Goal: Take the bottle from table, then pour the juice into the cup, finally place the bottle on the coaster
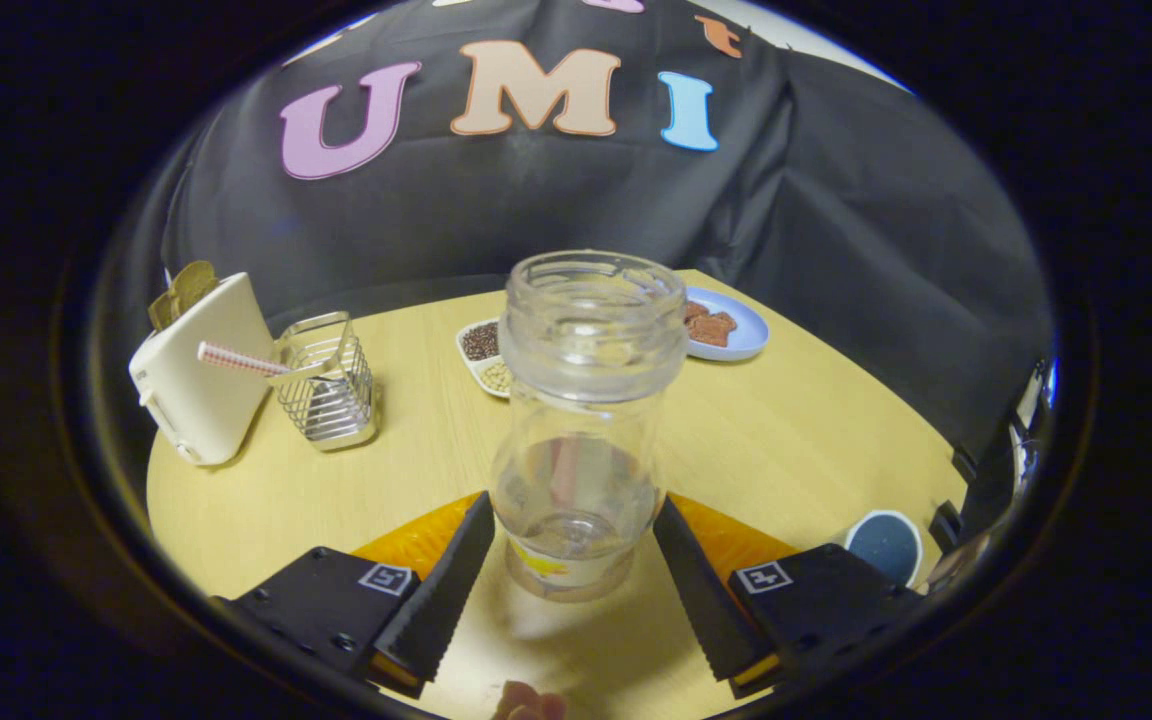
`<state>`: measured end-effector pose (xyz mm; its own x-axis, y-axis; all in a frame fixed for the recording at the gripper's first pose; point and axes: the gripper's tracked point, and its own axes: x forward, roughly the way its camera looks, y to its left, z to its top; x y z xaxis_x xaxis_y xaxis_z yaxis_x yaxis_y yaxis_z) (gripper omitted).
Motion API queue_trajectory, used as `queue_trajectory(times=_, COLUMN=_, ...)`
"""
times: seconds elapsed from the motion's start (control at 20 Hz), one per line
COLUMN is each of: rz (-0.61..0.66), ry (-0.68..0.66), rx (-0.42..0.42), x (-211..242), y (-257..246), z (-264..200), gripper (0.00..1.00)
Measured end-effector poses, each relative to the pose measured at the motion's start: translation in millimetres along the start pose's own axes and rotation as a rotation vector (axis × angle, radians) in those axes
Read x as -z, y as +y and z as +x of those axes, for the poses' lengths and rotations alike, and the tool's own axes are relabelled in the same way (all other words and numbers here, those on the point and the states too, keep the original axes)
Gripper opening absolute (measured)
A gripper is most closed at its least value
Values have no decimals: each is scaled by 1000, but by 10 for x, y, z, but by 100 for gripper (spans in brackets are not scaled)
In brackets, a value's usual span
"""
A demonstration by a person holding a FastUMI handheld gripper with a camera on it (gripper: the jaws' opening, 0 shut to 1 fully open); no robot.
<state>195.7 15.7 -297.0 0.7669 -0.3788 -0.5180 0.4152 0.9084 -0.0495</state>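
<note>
Pale round tabletop in a dark-draped booth; an open-mouthed clear bottle is bracketed by the tool.

The bottle is seen upright, its lower body flanked closely by both fingers, drawn in narrow; whether they press cannot be told. An orange mat lies just behind the bottle, a round blue disc well to its right. The hold is best kept centred, with the bottle kept upright, as no cap is fitted.

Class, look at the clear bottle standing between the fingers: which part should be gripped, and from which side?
Grip the bottle on its straight lower body, below the wider neck, coming level from the front. It stands upright, already between the open fingers of the hand-held gripper.
</note>
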Motion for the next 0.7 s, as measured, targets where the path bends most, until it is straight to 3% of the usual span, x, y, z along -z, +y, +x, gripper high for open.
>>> queue_trajectory(times=0.4, rz=-8, ry=-21, rx=-57, x=-154, y=-152, z=-525, gripper=100)
queue_trajectory(times=0.7, rz=-80, ry=-120, rx=-156, x=-681, y=-343, z=-1109, gripper=100)
